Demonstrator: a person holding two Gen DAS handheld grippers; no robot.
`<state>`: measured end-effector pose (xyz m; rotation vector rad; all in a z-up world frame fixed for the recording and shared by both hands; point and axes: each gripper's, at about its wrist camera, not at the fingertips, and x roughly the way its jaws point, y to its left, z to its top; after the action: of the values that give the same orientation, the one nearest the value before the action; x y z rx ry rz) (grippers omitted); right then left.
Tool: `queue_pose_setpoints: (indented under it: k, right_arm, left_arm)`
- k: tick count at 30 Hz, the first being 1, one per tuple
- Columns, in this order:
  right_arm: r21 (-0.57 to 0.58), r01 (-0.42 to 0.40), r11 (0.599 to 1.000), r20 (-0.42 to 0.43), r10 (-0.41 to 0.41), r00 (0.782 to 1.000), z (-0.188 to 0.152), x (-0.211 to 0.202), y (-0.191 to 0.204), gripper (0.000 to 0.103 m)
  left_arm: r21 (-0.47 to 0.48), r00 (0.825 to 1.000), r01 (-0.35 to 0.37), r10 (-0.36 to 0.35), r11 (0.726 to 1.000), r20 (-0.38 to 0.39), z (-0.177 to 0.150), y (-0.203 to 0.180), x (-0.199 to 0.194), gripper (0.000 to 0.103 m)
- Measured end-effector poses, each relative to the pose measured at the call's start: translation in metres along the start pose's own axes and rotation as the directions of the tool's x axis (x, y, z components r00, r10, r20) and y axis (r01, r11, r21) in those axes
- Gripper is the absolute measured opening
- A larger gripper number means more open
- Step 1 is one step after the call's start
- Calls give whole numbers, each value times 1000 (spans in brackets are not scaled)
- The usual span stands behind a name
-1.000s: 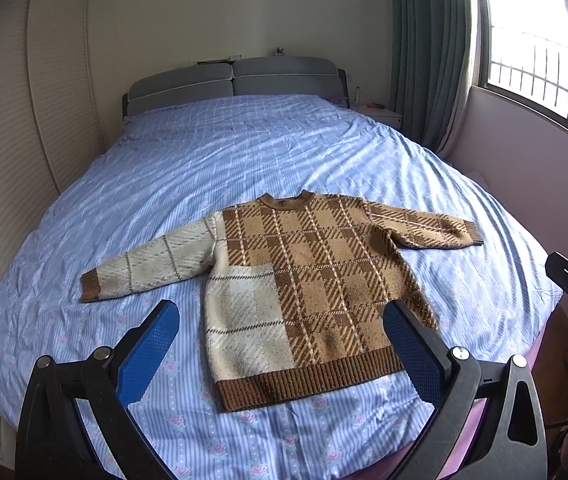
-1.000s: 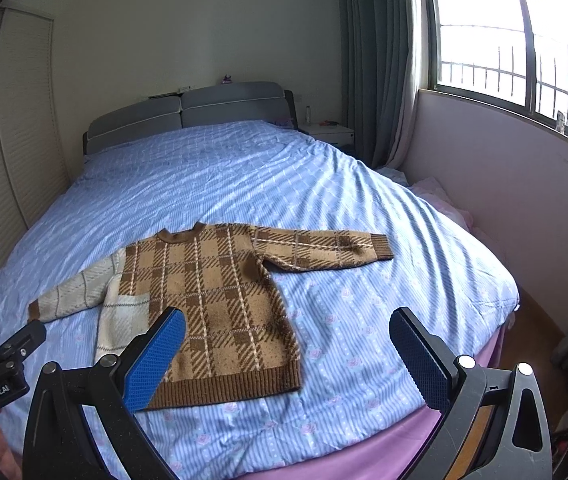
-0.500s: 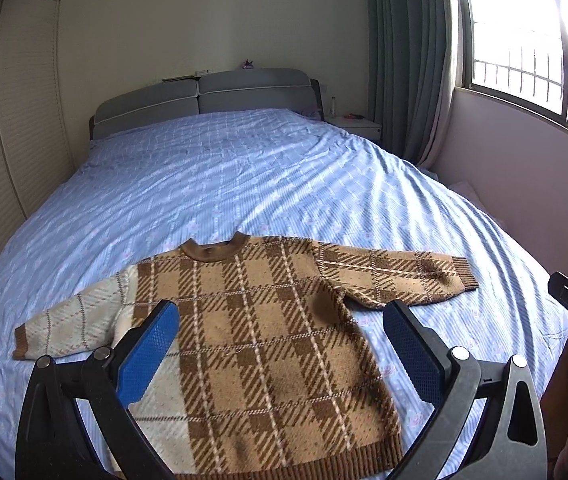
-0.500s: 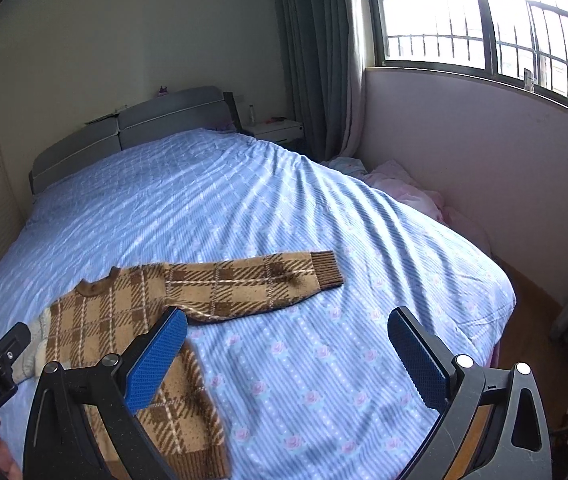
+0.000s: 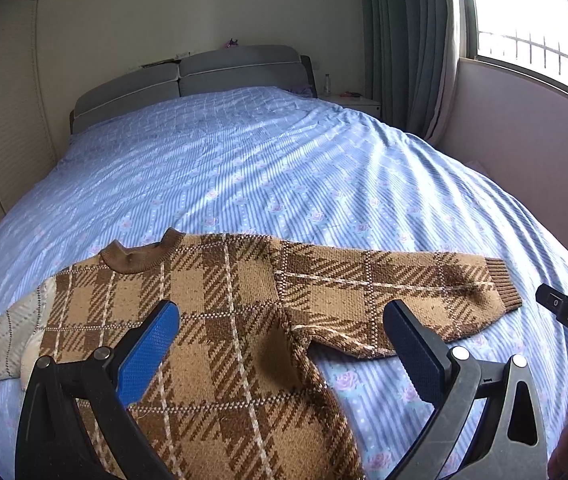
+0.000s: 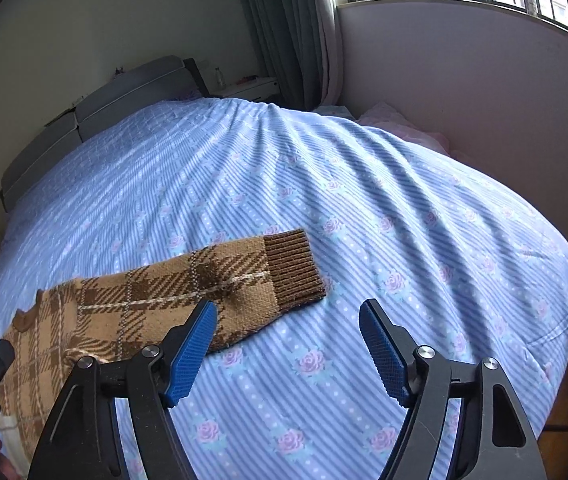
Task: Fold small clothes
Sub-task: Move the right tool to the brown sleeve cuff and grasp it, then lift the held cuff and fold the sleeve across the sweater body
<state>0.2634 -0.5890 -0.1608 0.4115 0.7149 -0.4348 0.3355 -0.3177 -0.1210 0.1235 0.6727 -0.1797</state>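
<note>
Blue striped floral bedsheet [image 5: 284, 168] carries a brown plaid knitted sweater [image 5: 219, 320], spread flat. Left claw [image 5: 279, 340] gapes empty; right claw [image 6: 288, 344], just narrowing, stays empty, cuff [image 6: 292, 268] at twelve o'clock. Closing now risks pinching sheet.

Light: daylight from window [image 5: 532, 32] at right, blown out to white
Shadows: soft stripes across bed [image 5: 284, 168]
Distortion: strong fisheye bend, dark corners
Focus: sharp throughout

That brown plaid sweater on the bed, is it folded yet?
Still spread out: the sweater lies flat on the bed, both sleeves stretched sideways, nothing doubled over.
</note>
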Motion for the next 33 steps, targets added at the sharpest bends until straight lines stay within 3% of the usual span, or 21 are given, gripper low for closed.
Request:
queue_pose_setpoints:
  k: [4, 9, 14, 18, 19, 23, 28, 33]
  right_arm:
    - [21, 1, 1000, -20, -1, 1000, 4, 30, -5, 72]
    - [86, -52, 995, -56, 57, 997, 1, 56, -16, 67]
    - [161, -113, 980, -97, 130, 987, -5, 82, -29, 50]
    - [251, -175, 952, -83, 201, 976, -2, 97, -42, 45]
    - [273, -178, 945, -79, 207, 975, -1, 98, -46, 36]
    - [305, -227, 925, -41, 250, 967, 3, 89, -50, 18]
    - [218, -231, 948, 5, 236, 972, 13, 56, -23, 16]
    - [124, -245, 962, 46, 241, 969, 27, 21, 27, 16]
  left_arm:
    - [0, 1000, -4, 4, 1000, 1, 3, -9, 25, 103]
    - [-8, 1000, -5, 4, 1000, -19, 3, -20, 49, 103]
    - [-16, 1000, 6, -6, 1000, -19, -3, -30, 58, 103]
    - [-4, 1000, 5, -5, 1000, -26, -8, -35, 60, 103]
    - [-2, 1000, 4, -4, 1000, -31, -9, -35, 60, 103]
    - [6, 999, -6, 7, 1000, -37, -10, -31, 55, 103]
    - [8, 999, -26, 26, 1000, -29, -6, -11, 38, 103]
    - [-22, 998, -65, 64, 998, -21, -2, 33, 12, 103]
